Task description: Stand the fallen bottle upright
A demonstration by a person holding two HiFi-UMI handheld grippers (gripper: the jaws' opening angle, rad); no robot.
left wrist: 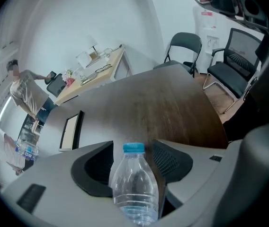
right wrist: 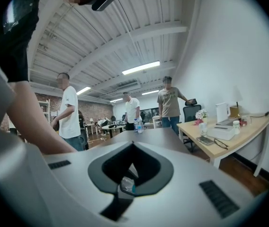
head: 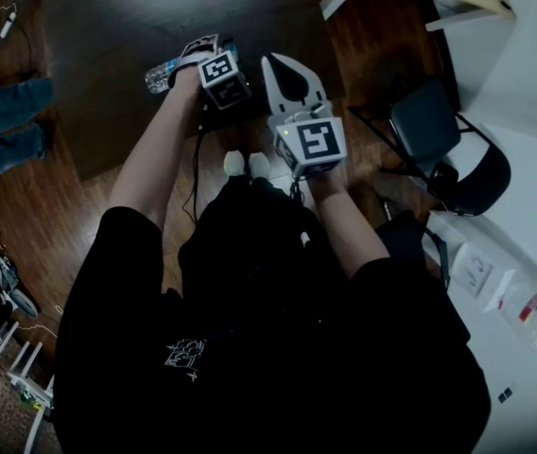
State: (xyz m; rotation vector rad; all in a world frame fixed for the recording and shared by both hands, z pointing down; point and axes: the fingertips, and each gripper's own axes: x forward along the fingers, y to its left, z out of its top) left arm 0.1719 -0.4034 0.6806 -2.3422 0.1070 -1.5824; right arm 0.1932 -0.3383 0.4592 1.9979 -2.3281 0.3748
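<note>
Left gripper: the left gripper is pointing steeply down at the table with its jaws spread wide. It is straddling the bottle, and its dark pads are sitting on either side without pressing in, as far as I can see.
Bottle: it is clear plastic with a blue cap, and from overhead it is lying on its side on the dark wood. Its body is sitting between the left jaws and its cap is pointing away from them.
Why it is held this way: I am reading the wide stance as lining up on the round body. Gripping the body rather than the neck would give the hand something broad to swing the cap end up with.
Right gripper: the right gripper is hovering roughly level just beside the left one. Its jaws are meeting at the tips with nothing between them, so it seems to be keeping out of the way, perhaps ready to steady things.
Step in hand: the jaws are needing to close on the body, so the task is looking barely begun.
Risk: the bottle is looking thin-walled and light, so it may be rolling off line or buckling under a hard squeeze.
Further out: the chairs are standing past the table's far edge, well apart from the work.
</note>
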